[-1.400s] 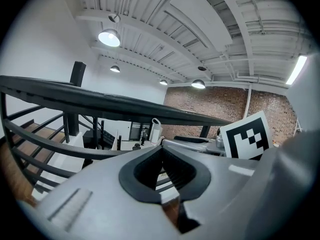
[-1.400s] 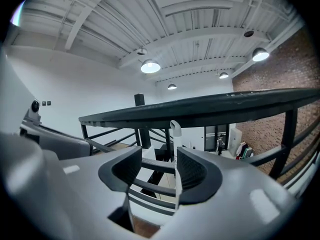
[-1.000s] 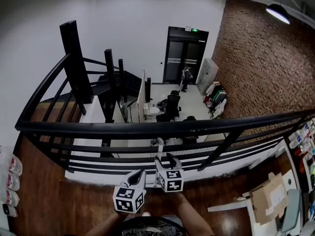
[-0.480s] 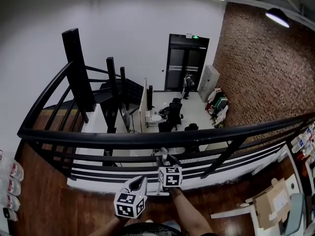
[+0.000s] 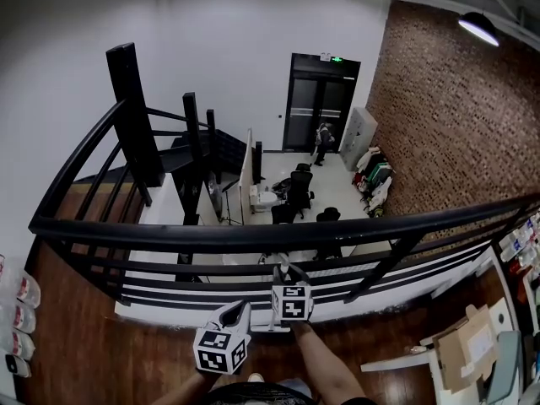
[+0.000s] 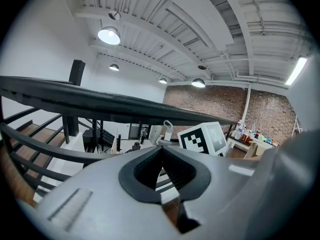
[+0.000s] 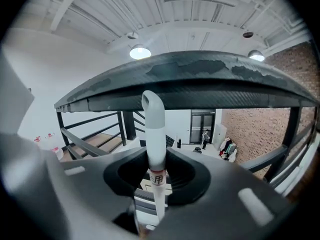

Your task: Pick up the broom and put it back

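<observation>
Right hand-held gripper (image 5: 282, 270) just clamped broom handle (image 7: 154, 129) (left hand-held gripper (image 5: 239, 310) pinched together), railing (image 5: 211, 234) close ahead.

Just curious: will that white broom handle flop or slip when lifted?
Probably stiff: the broom handle stands straight. Its smooth white tube might slip or swing in the right gripper, whose jaws have just closed on it near the top.

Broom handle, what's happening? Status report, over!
Right hand-held gripper just closed onto white plastic broom handle. Left hand-held gripper shut, empty. Black metal railing directly ahead.
</observation>
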### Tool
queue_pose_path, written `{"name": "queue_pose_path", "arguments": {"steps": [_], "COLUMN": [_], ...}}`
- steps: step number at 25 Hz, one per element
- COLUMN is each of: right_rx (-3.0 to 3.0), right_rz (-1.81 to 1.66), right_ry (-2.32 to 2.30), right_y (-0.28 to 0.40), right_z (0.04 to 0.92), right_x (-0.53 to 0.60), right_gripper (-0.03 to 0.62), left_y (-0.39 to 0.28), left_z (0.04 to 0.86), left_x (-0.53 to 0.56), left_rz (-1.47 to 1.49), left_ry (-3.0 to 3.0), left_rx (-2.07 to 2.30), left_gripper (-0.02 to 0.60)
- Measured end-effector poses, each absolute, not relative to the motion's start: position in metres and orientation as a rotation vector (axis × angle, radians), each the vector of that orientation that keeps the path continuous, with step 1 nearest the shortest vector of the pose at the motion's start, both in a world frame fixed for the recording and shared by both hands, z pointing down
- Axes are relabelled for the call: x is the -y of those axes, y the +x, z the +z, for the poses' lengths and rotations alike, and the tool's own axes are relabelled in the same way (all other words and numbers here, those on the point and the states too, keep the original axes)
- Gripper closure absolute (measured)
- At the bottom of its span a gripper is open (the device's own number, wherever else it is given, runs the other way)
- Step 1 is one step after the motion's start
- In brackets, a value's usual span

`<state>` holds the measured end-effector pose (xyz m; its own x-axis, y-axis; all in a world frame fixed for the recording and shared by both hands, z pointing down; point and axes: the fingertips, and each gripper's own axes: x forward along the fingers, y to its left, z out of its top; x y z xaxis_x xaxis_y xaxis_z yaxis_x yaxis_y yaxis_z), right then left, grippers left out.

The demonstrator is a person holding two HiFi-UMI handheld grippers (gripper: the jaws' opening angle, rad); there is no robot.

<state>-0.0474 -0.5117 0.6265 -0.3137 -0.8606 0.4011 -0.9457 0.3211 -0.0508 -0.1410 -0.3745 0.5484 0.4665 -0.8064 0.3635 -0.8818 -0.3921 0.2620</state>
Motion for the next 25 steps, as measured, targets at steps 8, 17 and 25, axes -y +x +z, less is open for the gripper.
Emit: {"name": "queue_pose_path", "arguments": {"steps": [8, 17, 25], "right_rx": [2.311, 2.327, 2.378], "right_rz": [0.384, 0.392, 0.363], "right_ry": [1.617, 1.611, 1.634], "right_y": [-0.038, -0.022, -0.006], "right_z": [0.623, 0.620, 0.594], "right_x": [0.477, 0.429, 0.401], "right_gripper": [0.497, 0.497, 0.497], "left_y": [-0.127, -0.106, -0.089], "left_z": [0.548, 0.550, 0.549], "left_x": [0.363, 0.347, 0.332], "left_rz": [0.239, 0.218, 0.212], "left_ry": [2.319, 2.330, 2.336], "left_rx": [1.393, 1.363, 1.359], "left_gripper": [0.575, 0.575, 0.575]}}
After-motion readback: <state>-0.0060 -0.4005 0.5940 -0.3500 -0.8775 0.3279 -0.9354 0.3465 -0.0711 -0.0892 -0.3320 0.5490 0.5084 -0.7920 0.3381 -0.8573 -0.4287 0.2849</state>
